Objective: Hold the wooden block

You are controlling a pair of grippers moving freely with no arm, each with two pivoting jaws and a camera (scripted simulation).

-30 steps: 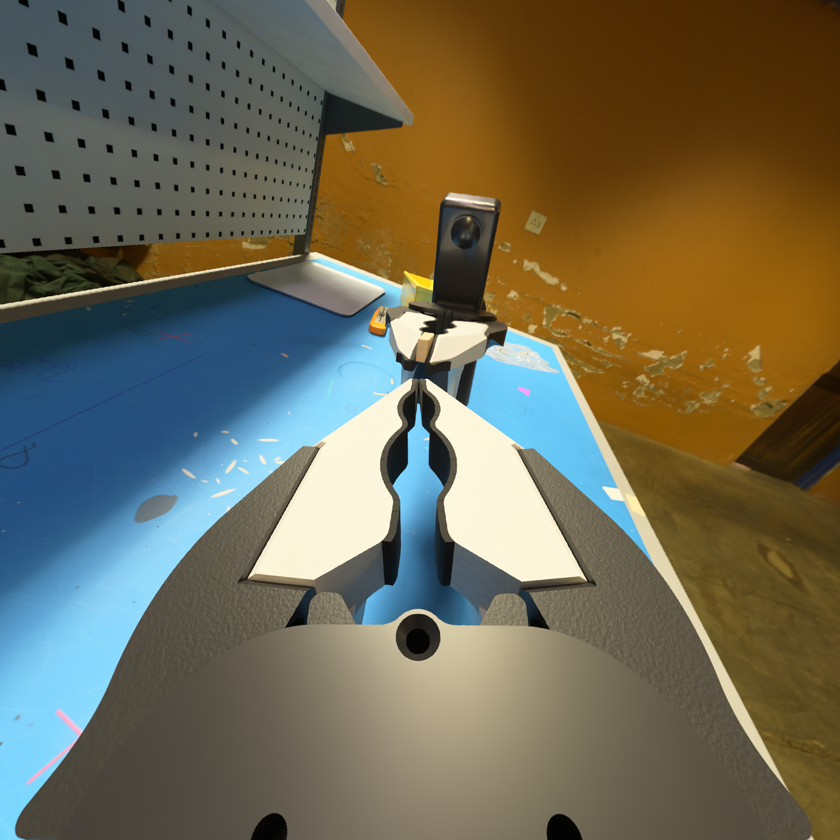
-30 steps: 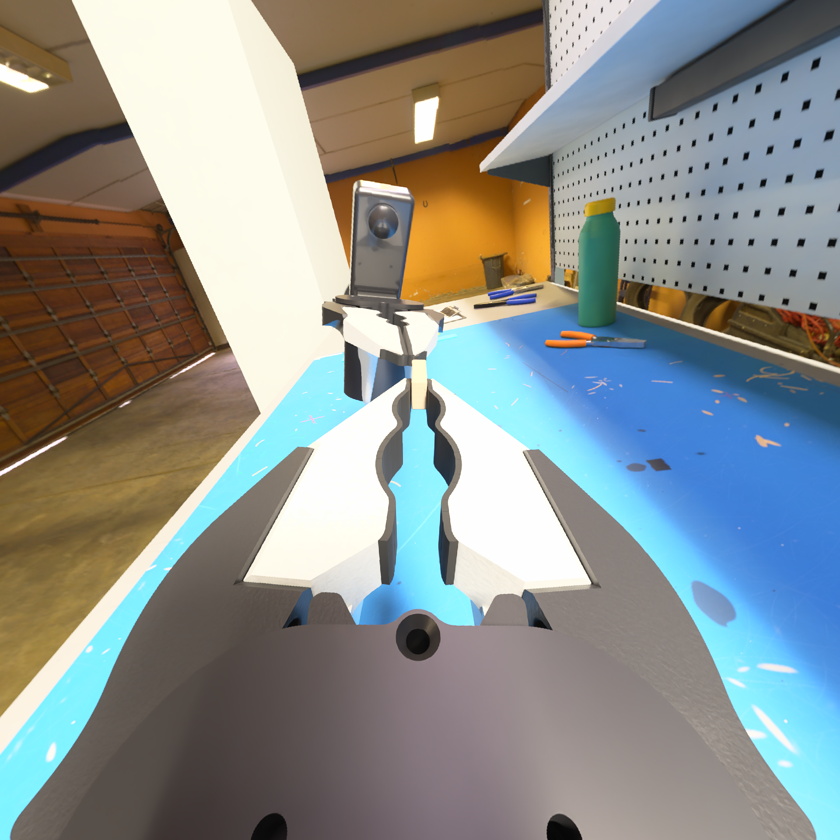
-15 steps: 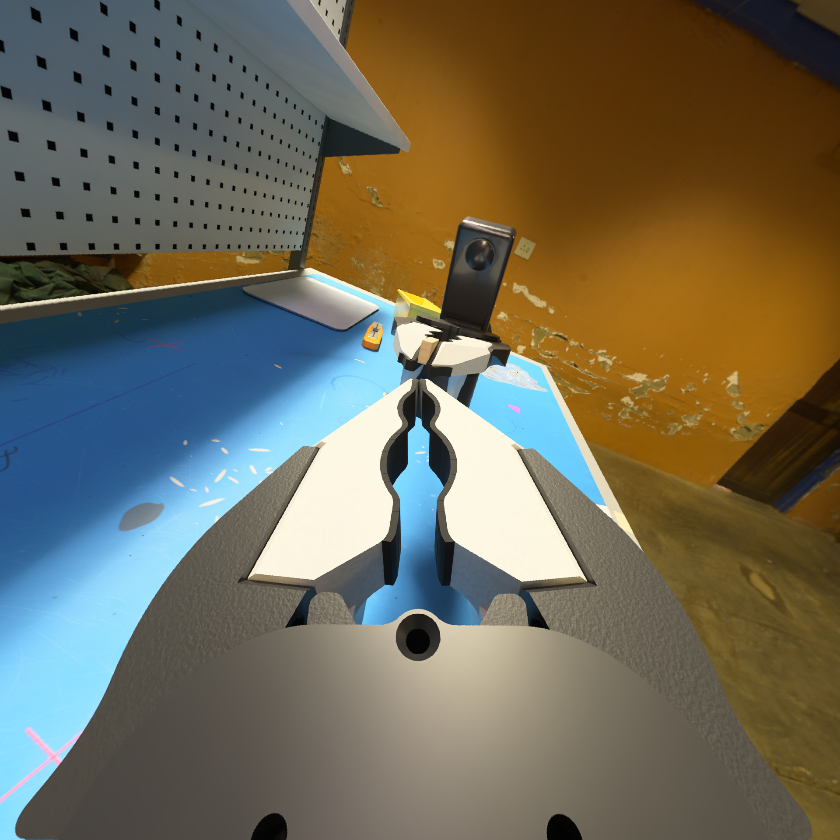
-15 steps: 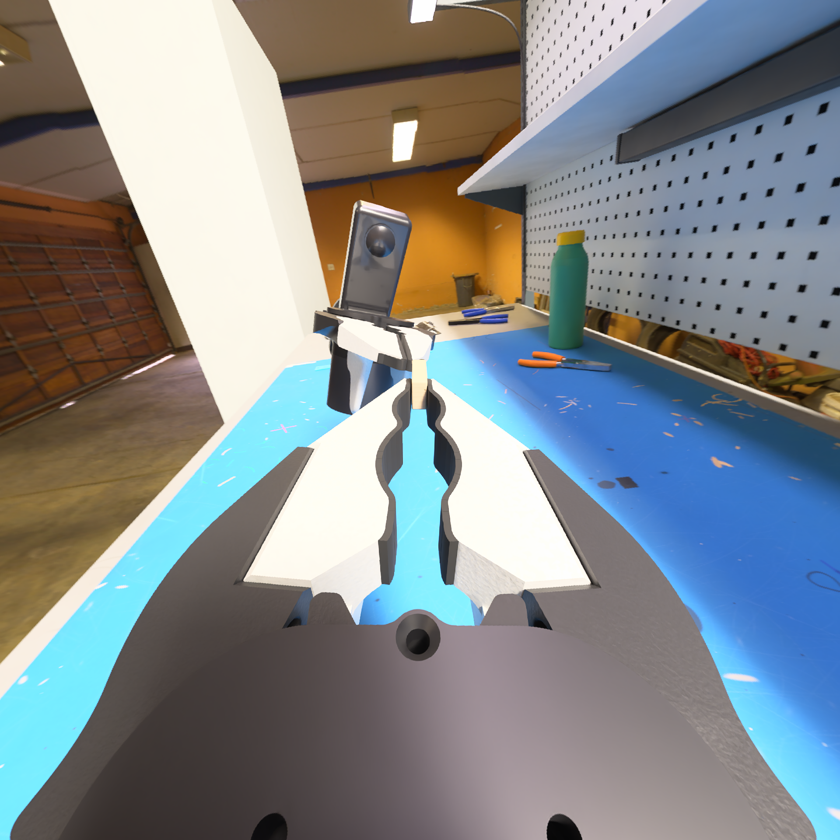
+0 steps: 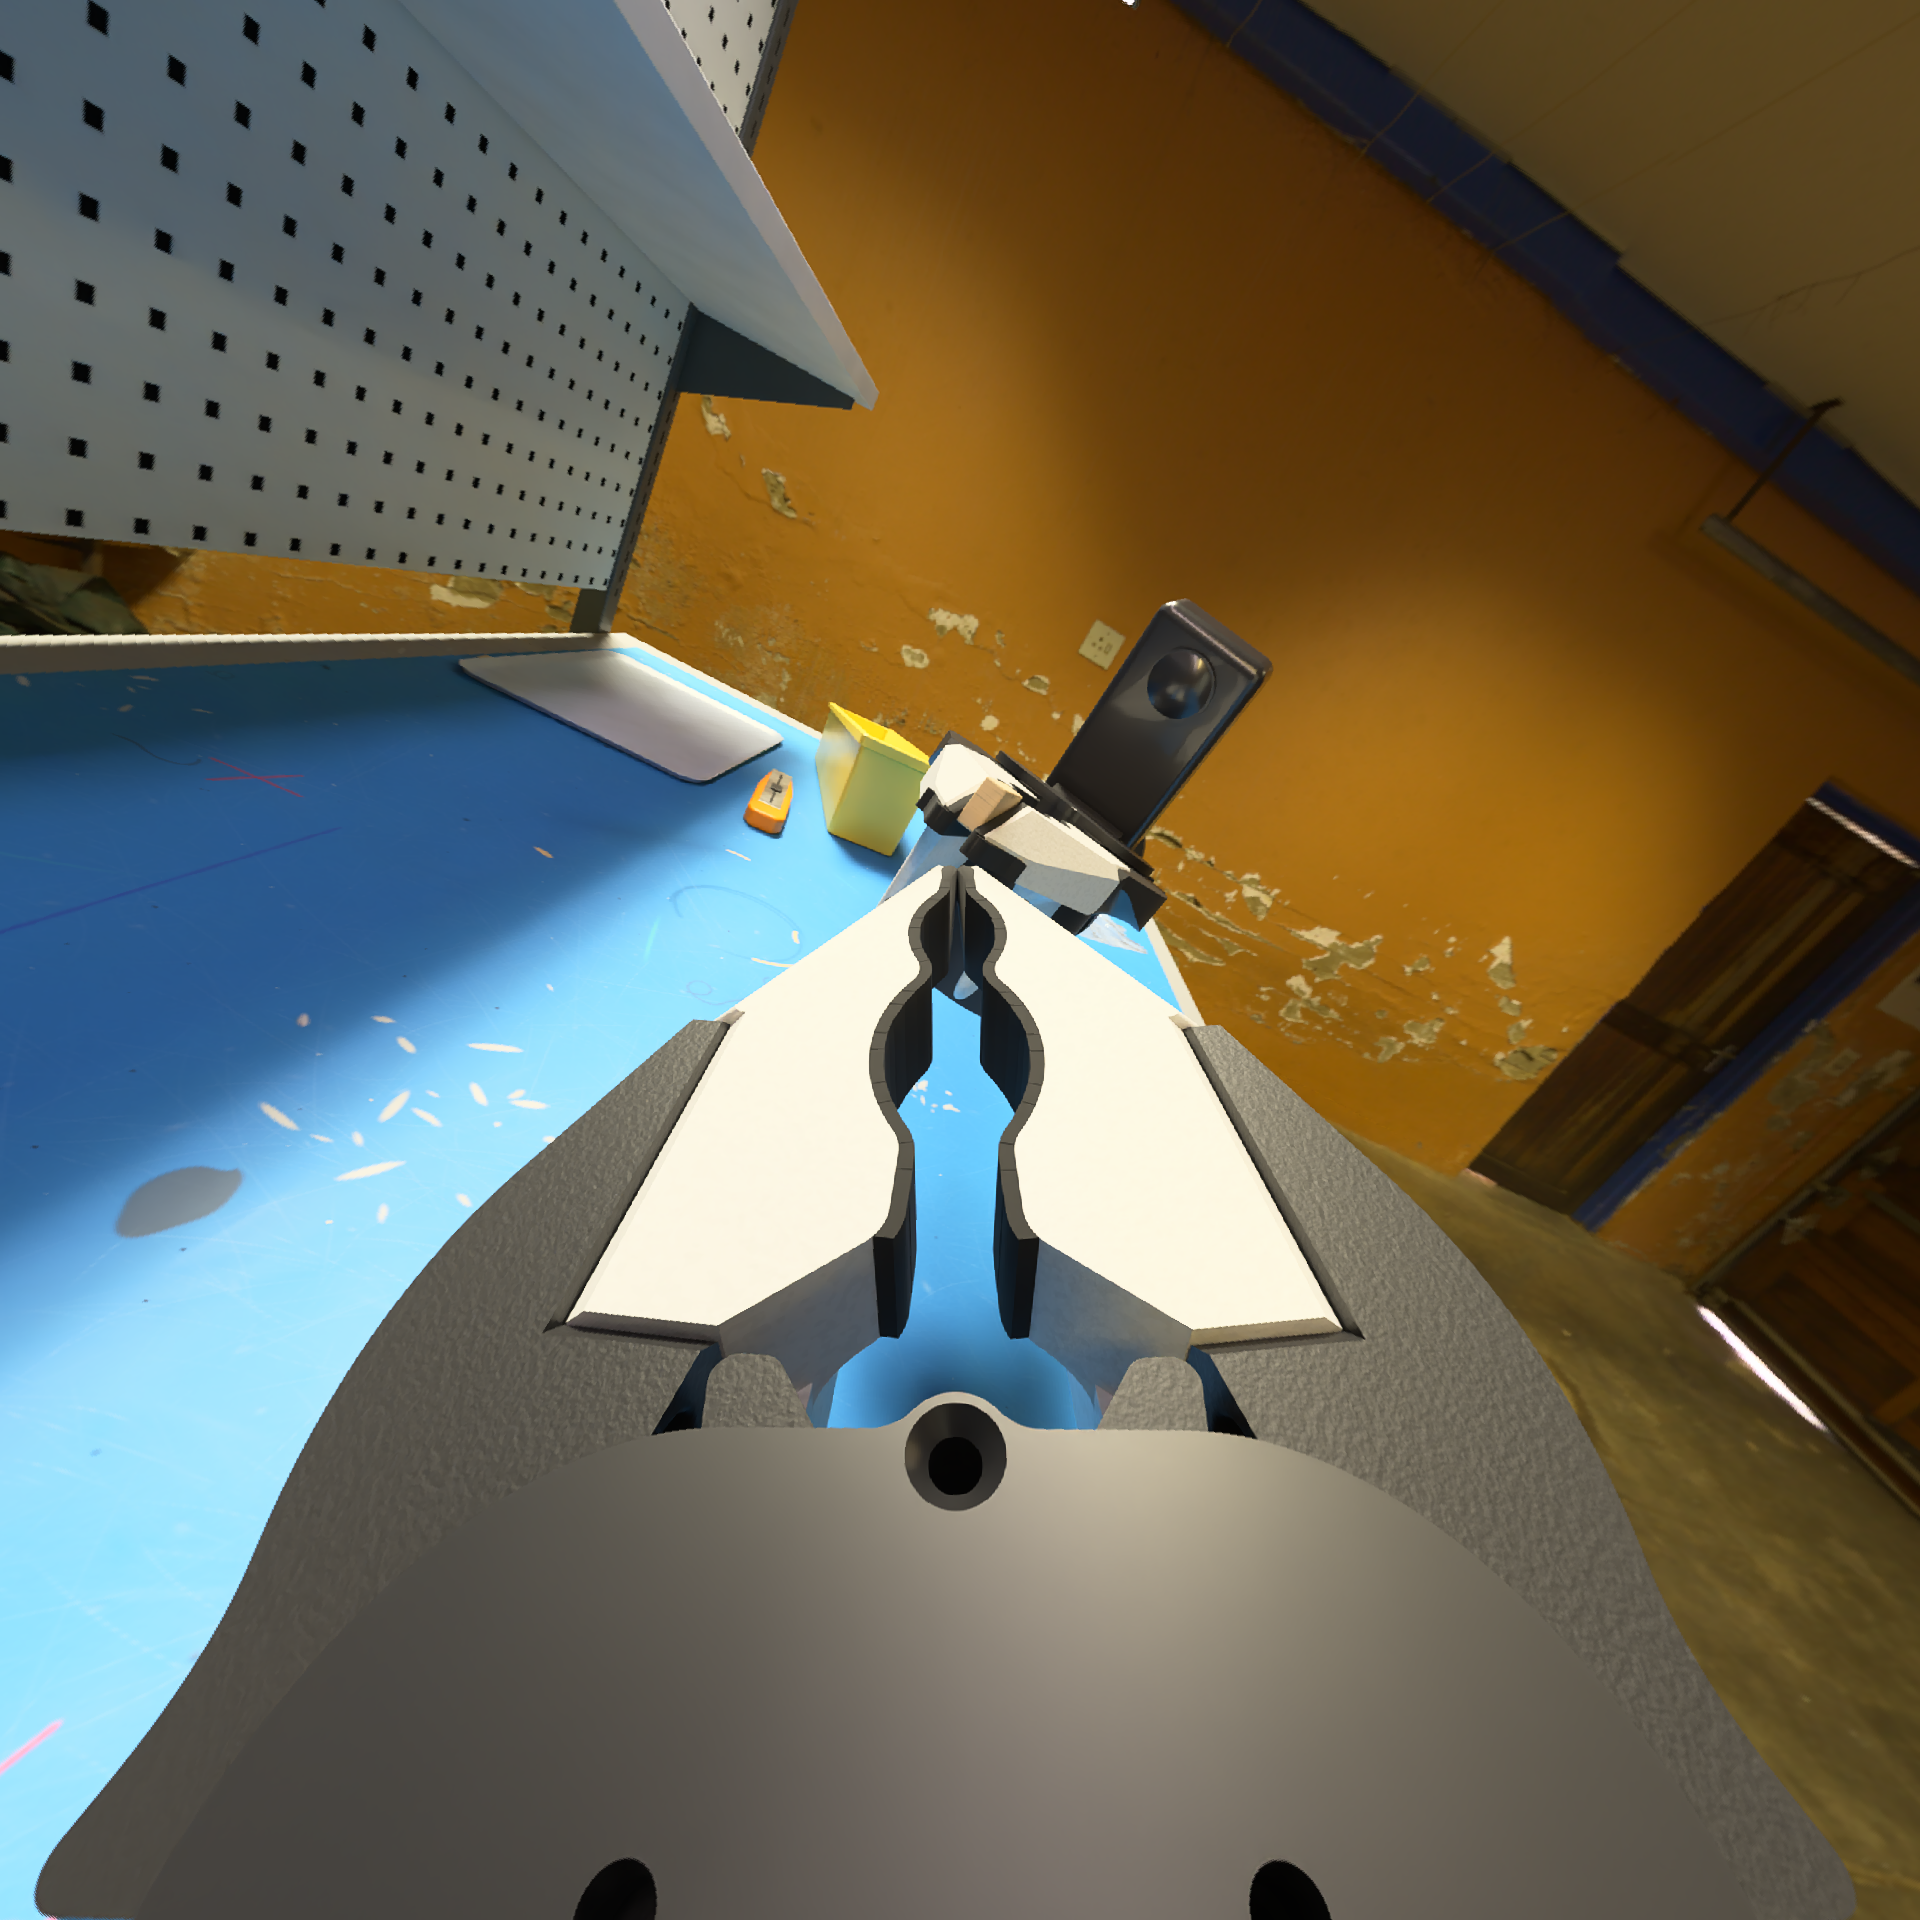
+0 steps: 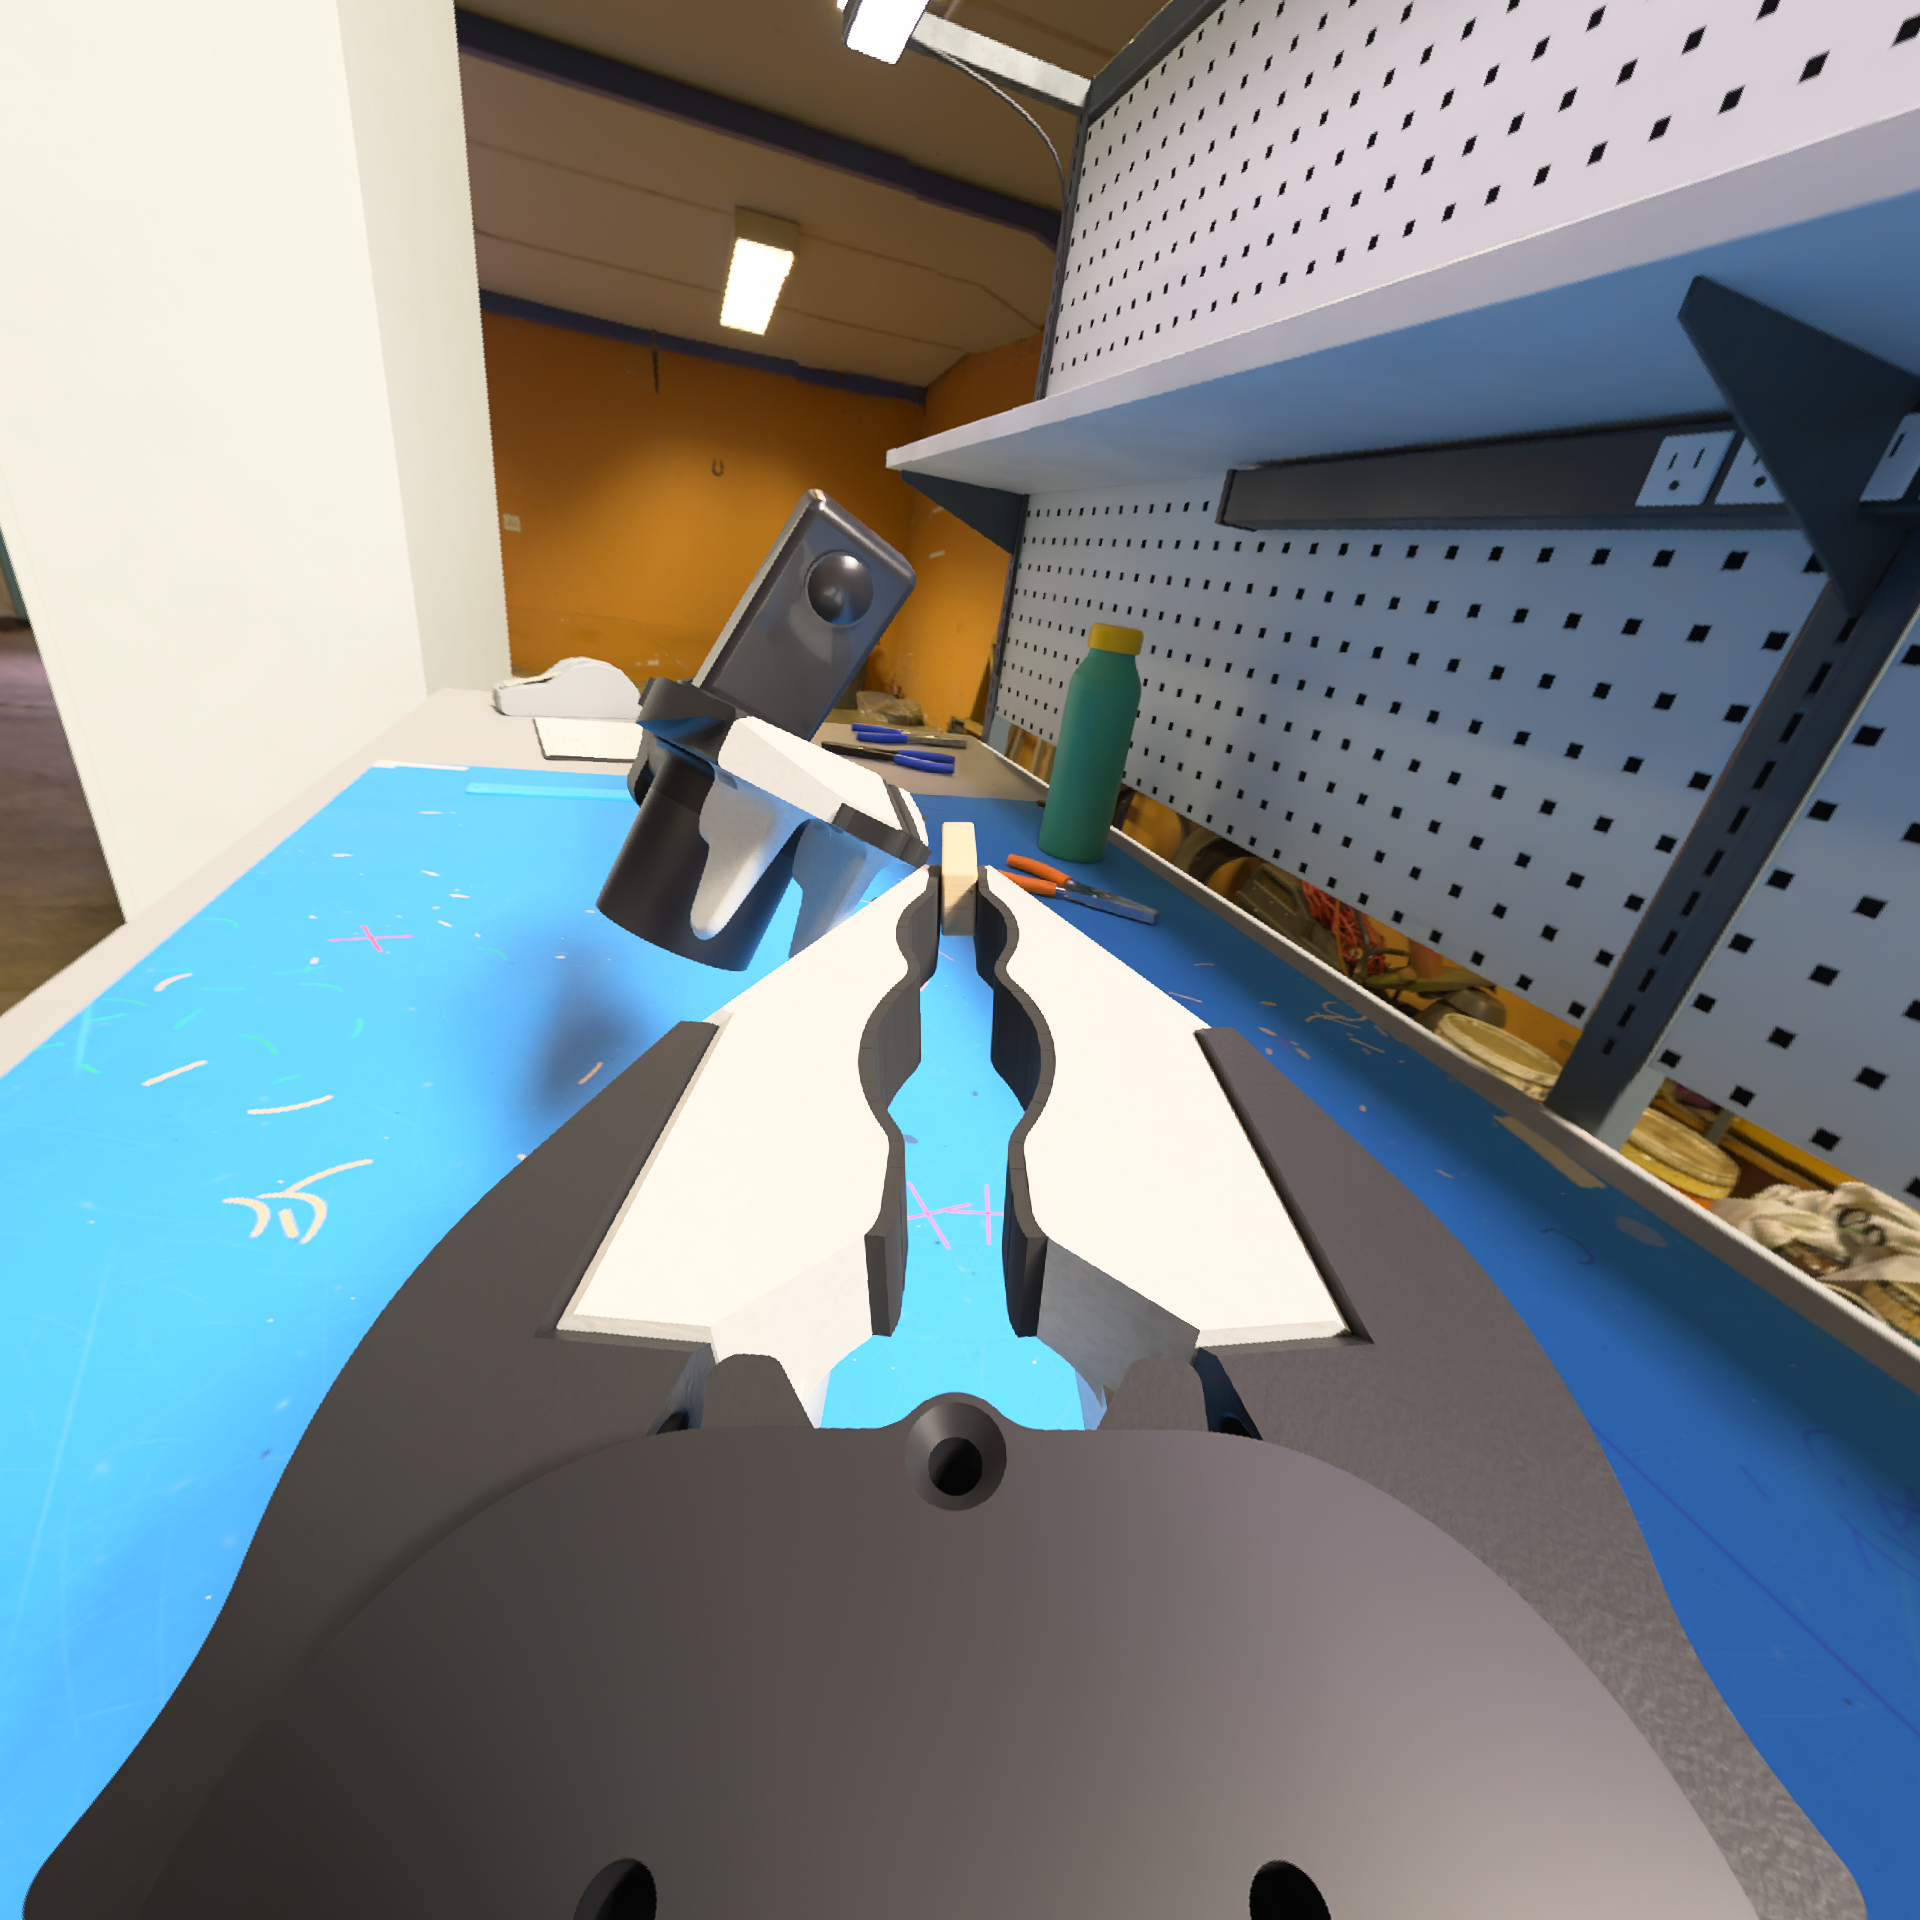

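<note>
Because the right gripper (image 6: 957,902) pinches the wooden block (image 6: 957,876) only at the very tips of its fingers (image 6: 1023,940), just above the centre of the right wrist frame, a small twist or jolt could let the block slip out and drop to the blue tabletop (image 6: 312,1039). The block stands upright between the tips, poking above them. The left gripper (image 5: 954,883) has its fingers clenched on nothing, its tips close beside the block, so a careless nudge could knock it loose.
</note>
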